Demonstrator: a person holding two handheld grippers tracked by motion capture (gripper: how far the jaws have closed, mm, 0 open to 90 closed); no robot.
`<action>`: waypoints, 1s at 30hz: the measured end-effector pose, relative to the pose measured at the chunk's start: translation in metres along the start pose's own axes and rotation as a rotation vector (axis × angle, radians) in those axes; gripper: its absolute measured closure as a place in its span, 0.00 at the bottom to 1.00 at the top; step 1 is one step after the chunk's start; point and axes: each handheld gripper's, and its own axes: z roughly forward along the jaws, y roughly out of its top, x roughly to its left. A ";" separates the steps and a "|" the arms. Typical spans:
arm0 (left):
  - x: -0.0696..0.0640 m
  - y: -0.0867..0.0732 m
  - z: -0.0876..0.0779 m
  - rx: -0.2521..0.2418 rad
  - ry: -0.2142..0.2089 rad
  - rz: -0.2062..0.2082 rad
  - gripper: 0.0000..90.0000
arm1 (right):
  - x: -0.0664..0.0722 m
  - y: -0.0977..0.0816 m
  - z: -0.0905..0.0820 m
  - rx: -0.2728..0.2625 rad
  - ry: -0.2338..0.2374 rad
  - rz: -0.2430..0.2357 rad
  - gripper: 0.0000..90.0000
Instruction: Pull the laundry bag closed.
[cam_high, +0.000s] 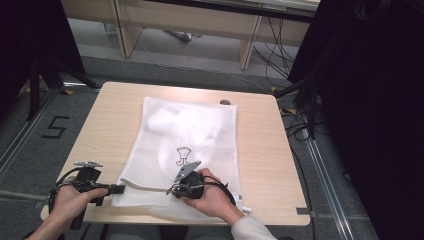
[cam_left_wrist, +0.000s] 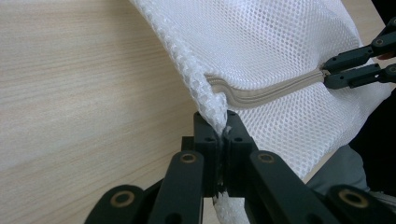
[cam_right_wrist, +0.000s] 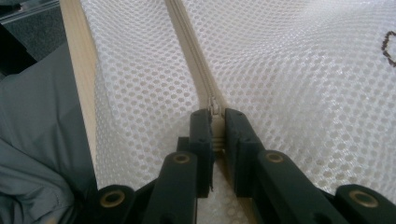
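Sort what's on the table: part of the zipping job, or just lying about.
In the job: mesh bag, its zipper, left gripper pinching the bag's corner, right gripper on the zipper pull.
Lying about: small dark thing at the table's far edge.

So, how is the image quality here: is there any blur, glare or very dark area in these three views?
High view: even light, mesh bag slightly washed out, sides of the room very dark. Left gripper view: left gripper and zipper sharp, nearest linkage soft. Right gripper view: right gripper sharp, mesh glossy at the right, no strong shadows.
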 end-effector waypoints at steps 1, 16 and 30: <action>0.000 0.000 0.000 -0.001 0.001 -0.001 0.96 | -0.001 -0.001 -0.001 0.010 0.006 -0.001 0.92; 0.000 0.000 0.000 0.000 0.002 -0.001 0.96 | -0.002 -0.005 -0.006 0.004 0.001 0.007 0.92; 0.000 0.000 0.000 0.000 0.004 0.000 0.96 | -0.003 -0.009 -0.009 0.001 -0.009 0.014 0.92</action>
